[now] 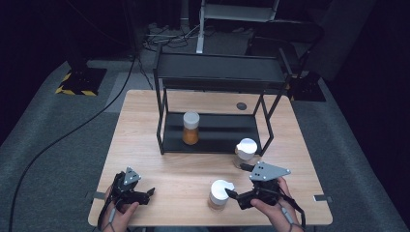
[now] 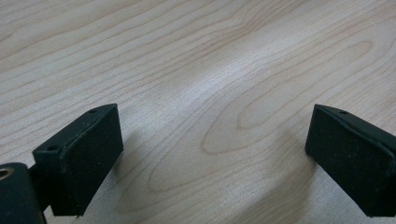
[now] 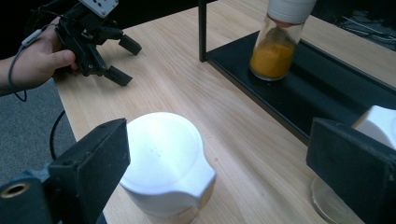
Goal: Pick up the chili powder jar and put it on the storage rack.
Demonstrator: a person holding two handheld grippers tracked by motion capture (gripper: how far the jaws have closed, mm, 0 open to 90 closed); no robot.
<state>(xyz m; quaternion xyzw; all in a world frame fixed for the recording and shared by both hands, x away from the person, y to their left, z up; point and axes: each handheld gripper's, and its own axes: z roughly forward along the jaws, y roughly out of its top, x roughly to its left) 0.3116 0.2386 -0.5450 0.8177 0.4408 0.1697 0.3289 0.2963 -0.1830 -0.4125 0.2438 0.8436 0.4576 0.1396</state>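
Note:
Three white-lidded jars are in view. One with orange powder (image 1: pixel 190 128) (image 3: pixel 275 46) stands upright on the lower shelf of a black rack (image 1: pixel 212 140). A second jar (image 1: pixel 245 151) (image 3: pixel 378 123) stands on the table by the rack's front right leg. The third (image 1: pixel 220 193) (image 3: pixel 163 161) stands near the table's front edge. My right gripper (image 1: pixel 238 181) (image 3: pixel 217 172) is open, with the third jar's lid close against its left jaw and the second jar partly behind its right jaw. My left gripper (image 1: pixel 148 195) (image 2: pixel 212 154) (image 3: pixel 119 60) is open above bare wood at the front left.
The black two-tier rack (image 3: pixel 299 107) takes up the middle and back of the wooden table (image 1: pixel 145 140). A small dark round disc (image 1: pixel 241 106) lies on the table behind it. A black cable (image 1: pixel 72 130) runs across the grey floor at left.

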